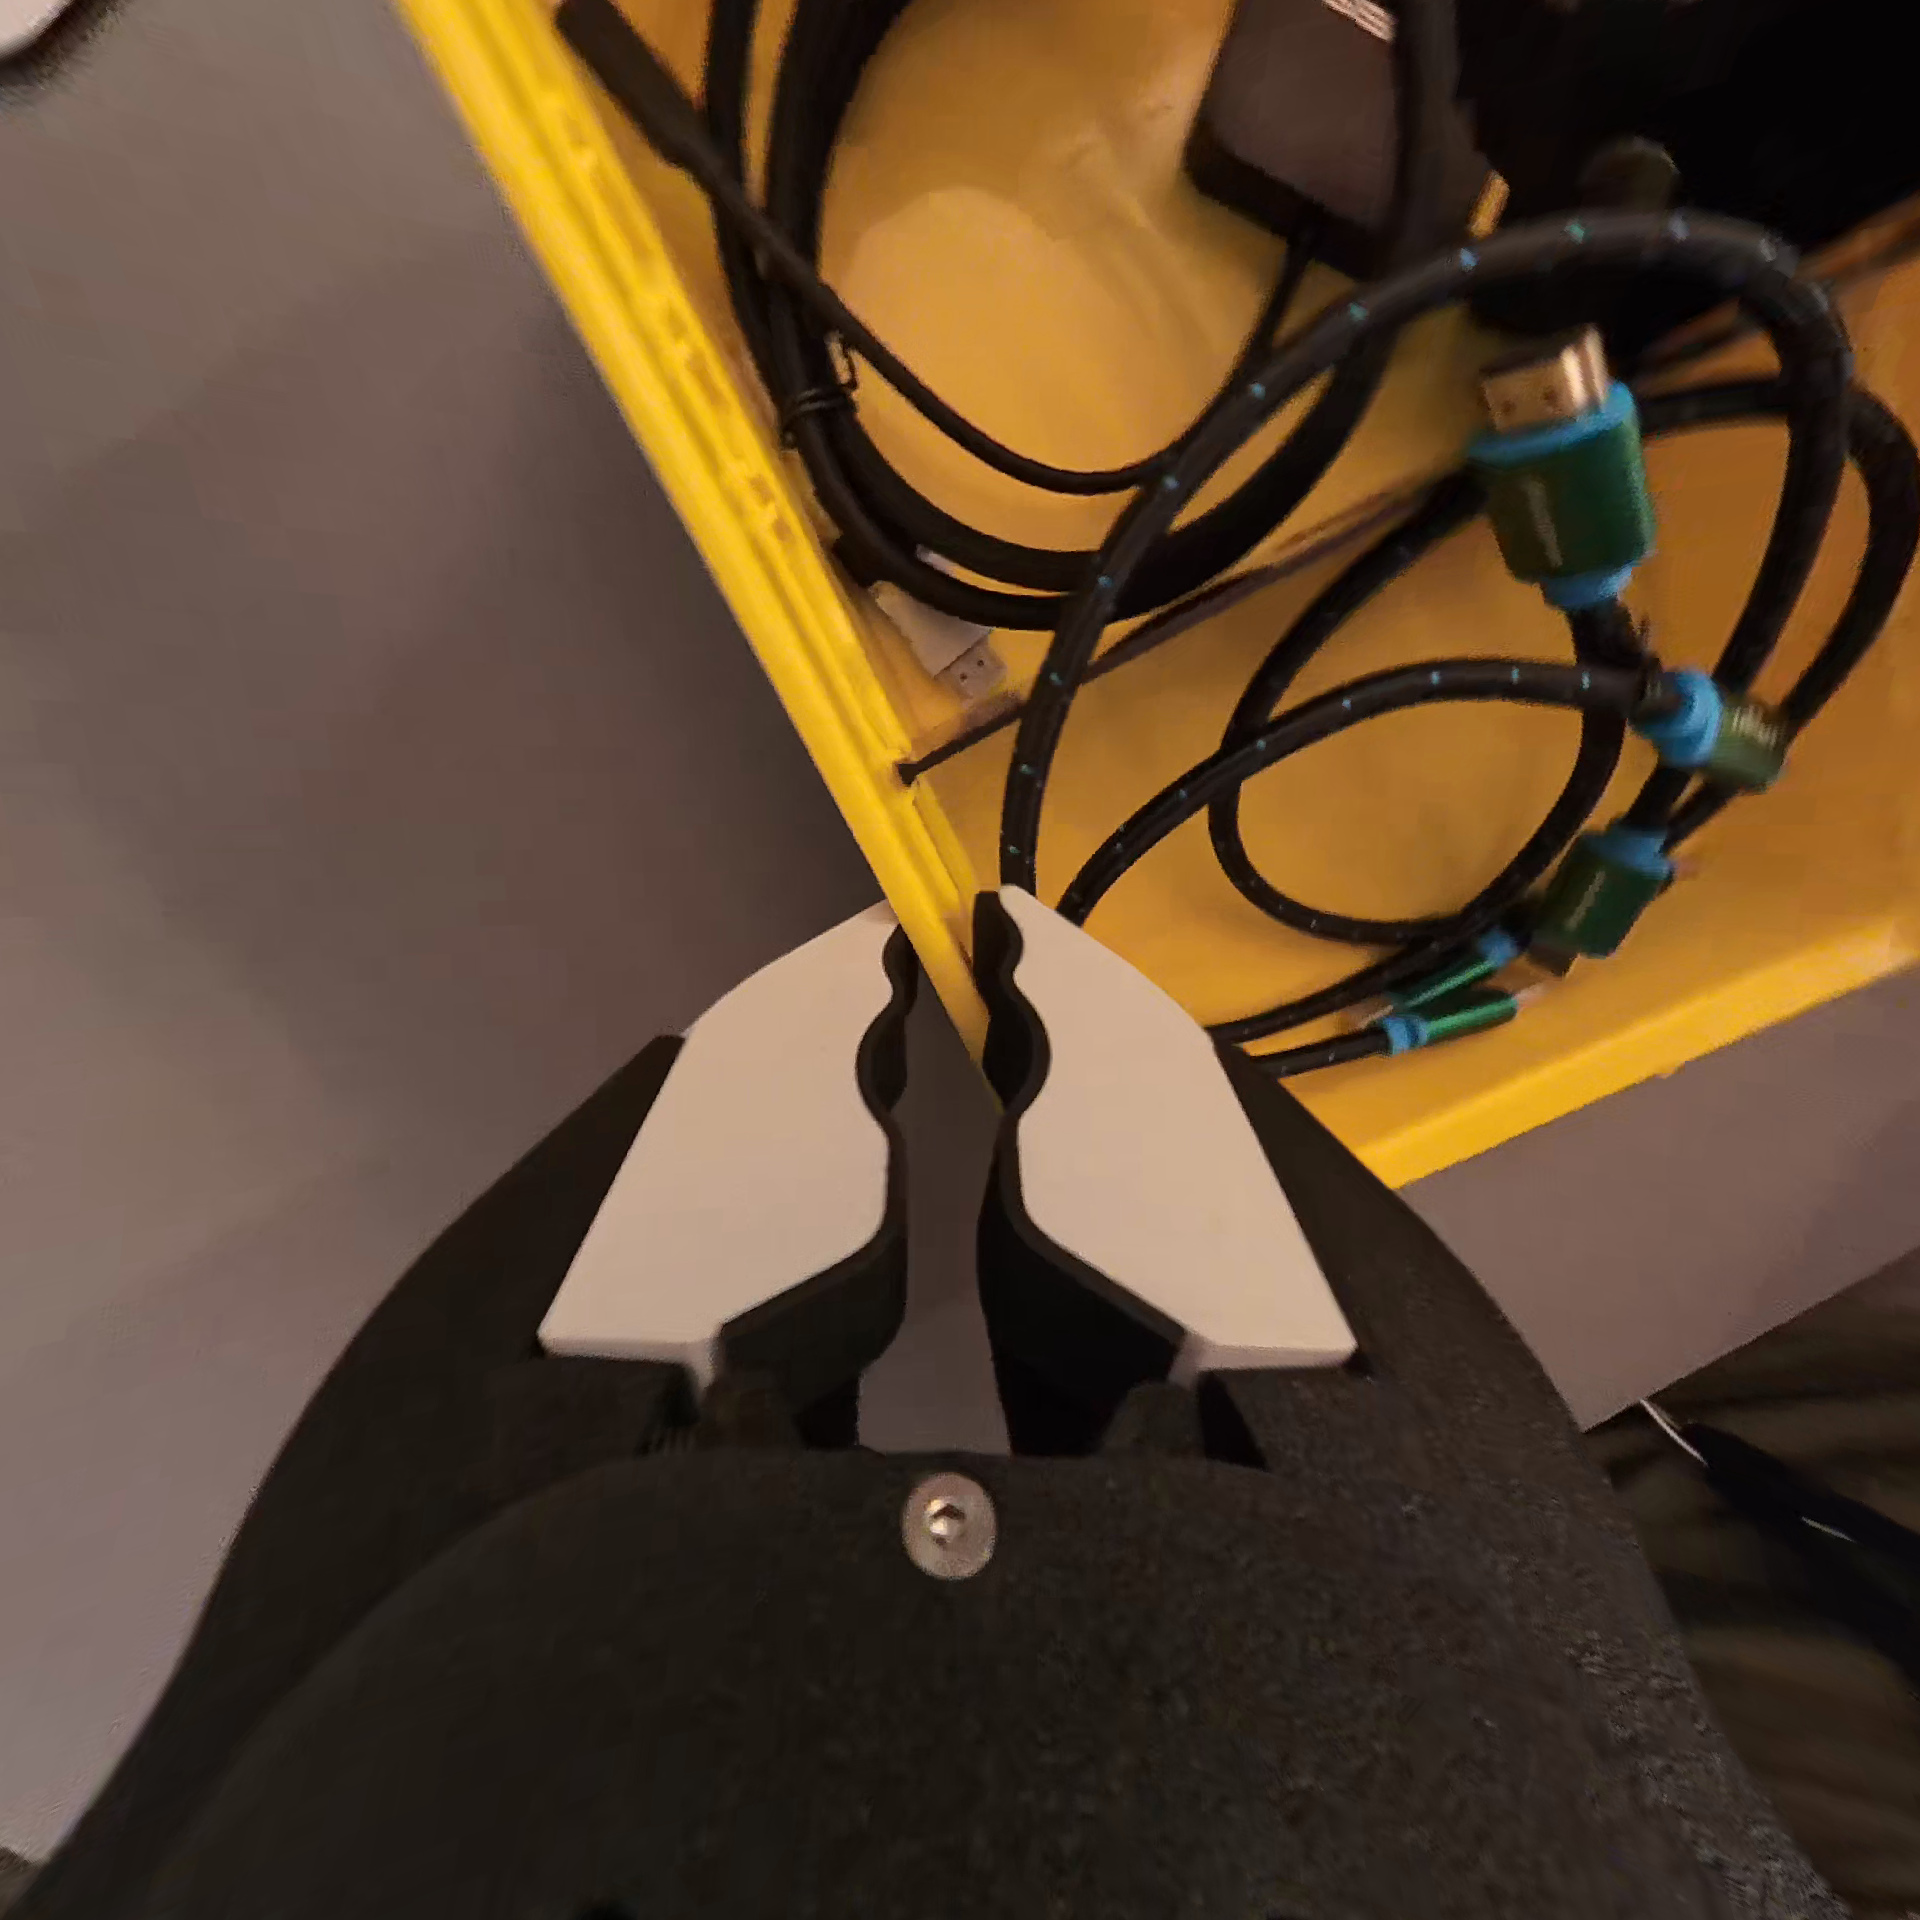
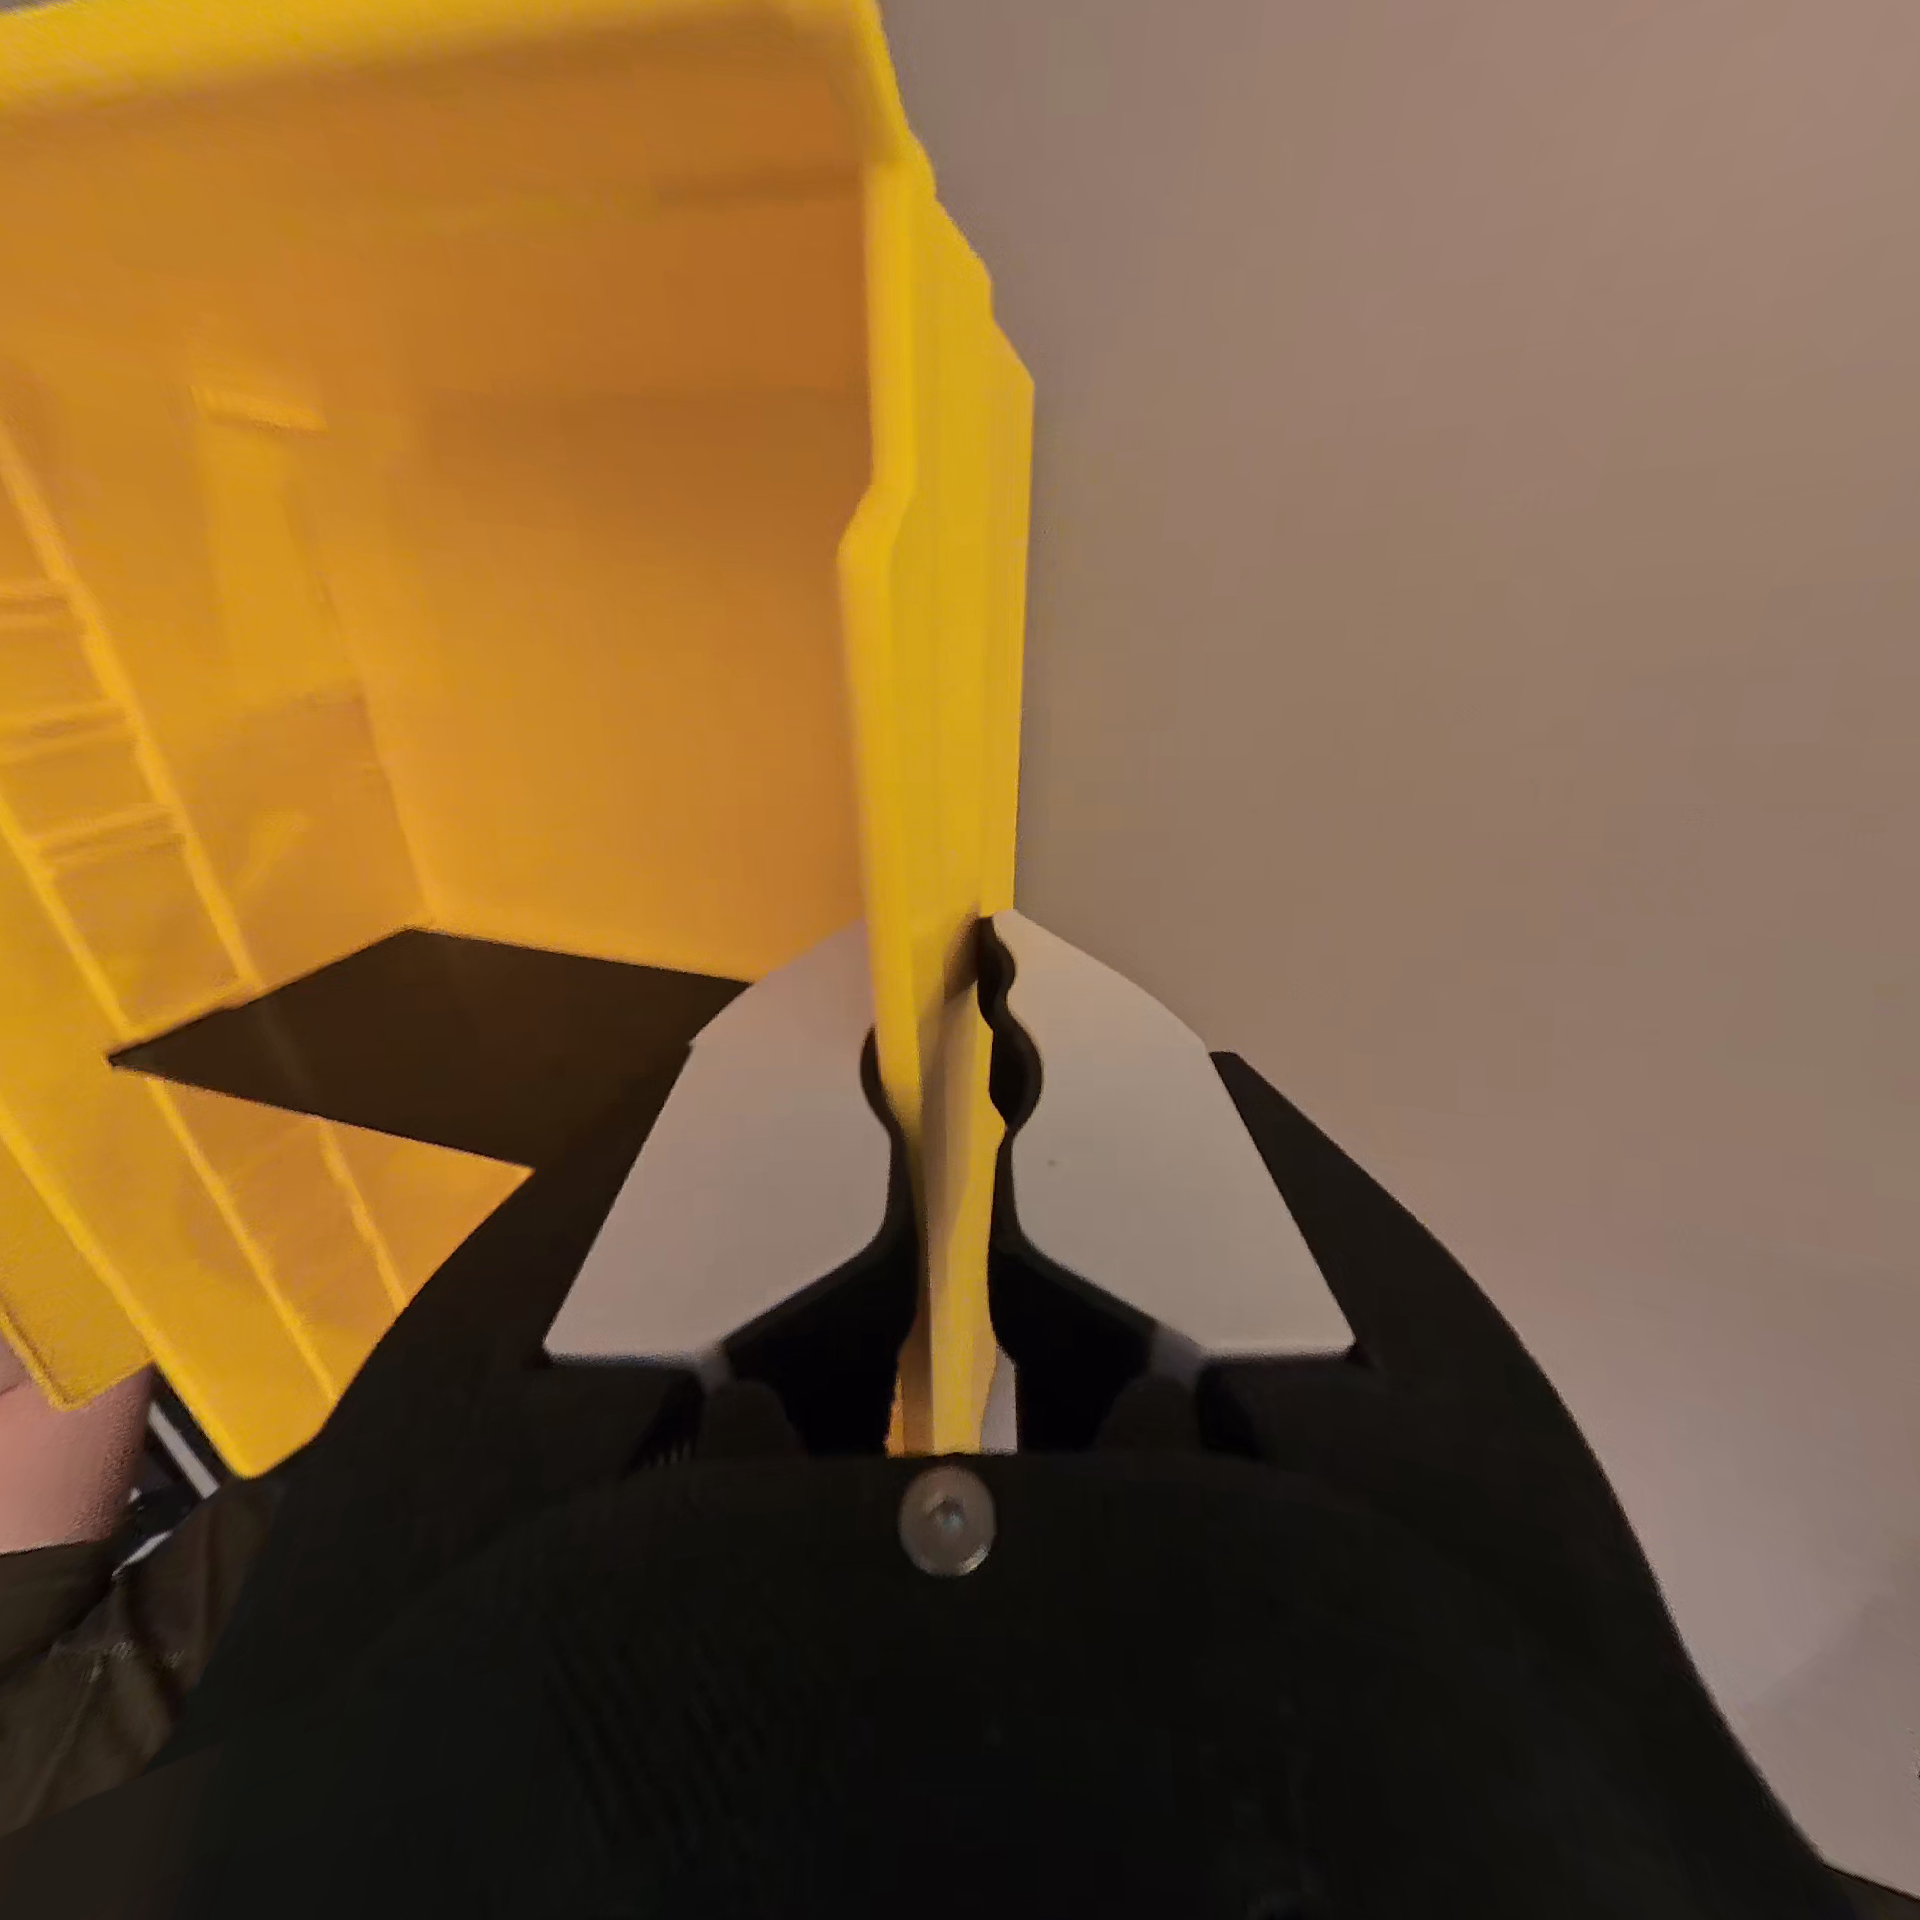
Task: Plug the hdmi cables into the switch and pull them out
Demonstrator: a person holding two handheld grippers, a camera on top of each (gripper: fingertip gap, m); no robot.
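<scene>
A yellow plastic bin (image 1: 665,343) holds several black braided HDMI cables (image 1: 1049,707) with green and blue plugs. One plug (image 1: 1558,488) has a gold tip, and others (image 1: 1600,894) lie near the bin's front wall. A dark box (image 1: 1309,114), possibly the switch, sits blurred at the bin's far end. My left gripper (image 1: 940,914) is closed around the bin's rim at its near corner. My right gripper (image 2: 935,935) is shut on the bin's side wall (image 2: 935,520), which runs between both fingers down to their base.
Plain black cables (image 1: 831,416) and a white plug (image 1: 935,644) lie along the bin's left wall. The bin rests on a grey table (image 1: 312,623), also in the right wrist view (image 2: 1455,520). Dark fabric (image 1: 1766,1558) lies past the table edge. A black panel (image 2: 436,1039) shows inside the bin. Across from one pair of fingers to the other is roughly 45 centimetres.
</scene>
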